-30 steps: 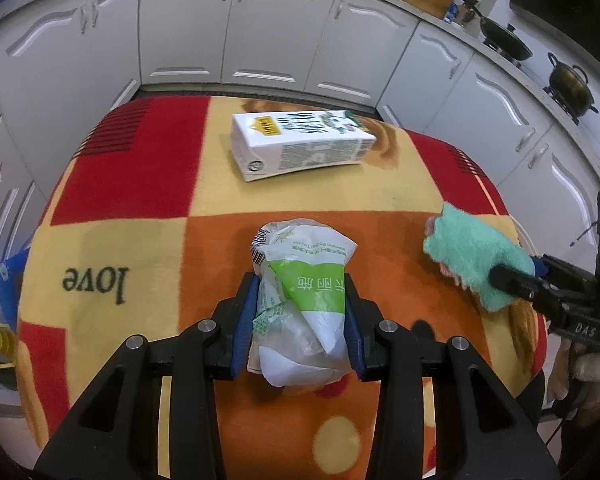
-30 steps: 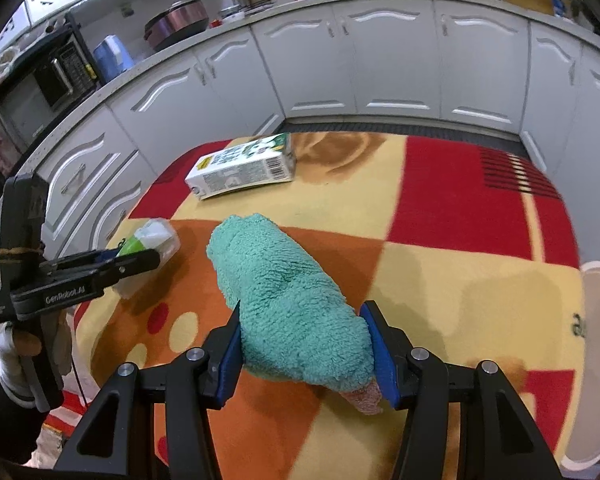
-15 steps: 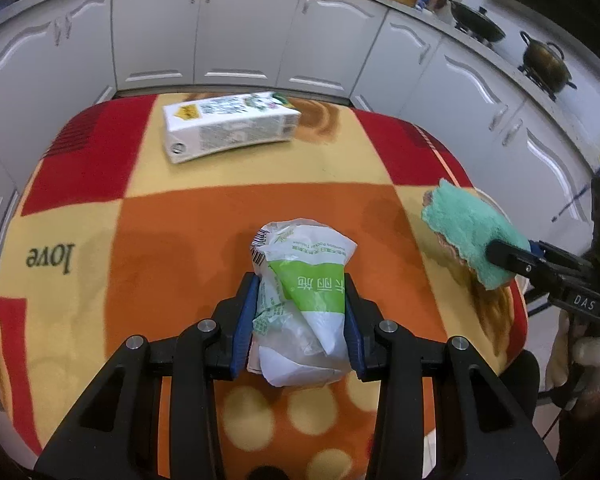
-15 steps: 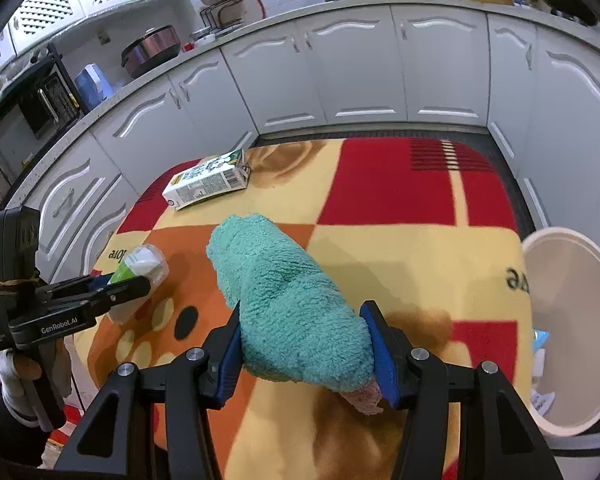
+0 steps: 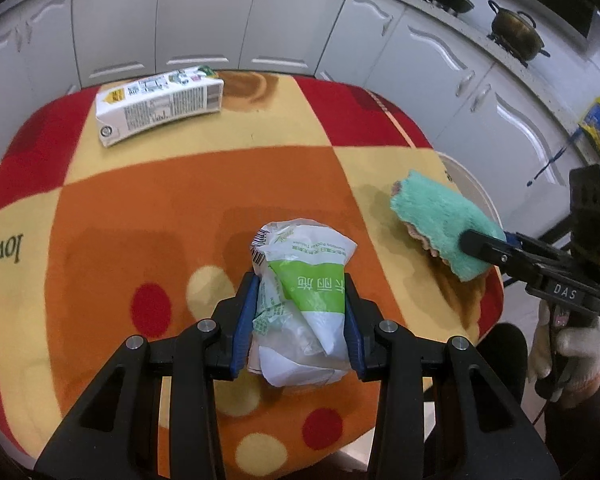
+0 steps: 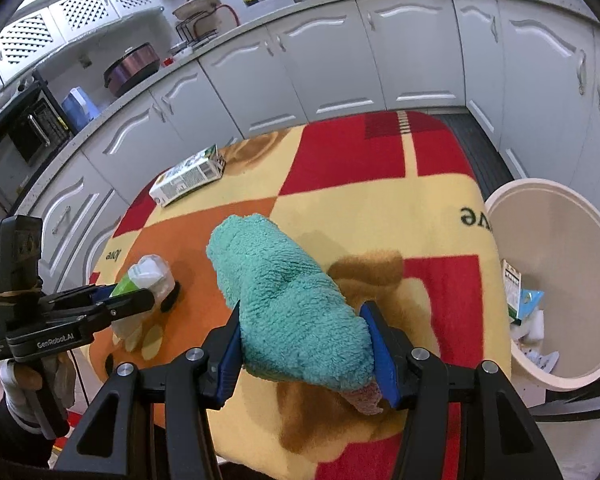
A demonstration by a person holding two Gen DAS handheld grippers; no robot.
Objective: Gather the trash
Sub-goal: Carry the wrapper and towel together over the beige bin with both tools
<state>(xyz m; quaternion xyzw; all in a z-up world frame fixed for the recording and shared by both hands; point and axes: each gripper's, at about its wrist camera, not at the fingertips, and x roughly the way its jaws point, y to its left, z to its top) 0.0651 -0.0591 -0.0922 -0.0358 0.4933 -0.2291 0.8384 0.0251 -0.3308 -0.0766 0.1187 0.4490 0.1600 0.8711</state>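
Note:
My left gripper [image 5: 300,316] is shut on a crumpled white and green plastic wrapper [image 5: 304,280], held above the near edge of the table; it also shows in the right wrist view [image 6: 148,274]. My right gripper [image 6: 306,344] is shut on a teal fluffy cloth [image 6: 284,300], held above the table's right end; the cloth also shows in the left wrist view [image 5: 440,220]. A white milk carton [image 5: 160,100] lies on its side at the far side of the table, also in the right wrist view [image 6: 188,178]. A cream trash bin [image 6: 556,240] stands beside the table's right end with several scraps inside.
The table wears a red, orange and yellow blanket [image 5: 180,200]. White kitchen cabinets [image 5: 204,16] curve around the far side. A pot [image 5: 516,28] and pan sit on the counter. A microwave [image 6: 24,136] stands at the left.
Both grippers have swung to the right, carrying the wrapper and the cloth. The trash bin has come fully into the right wrist view. The carton has not moved.

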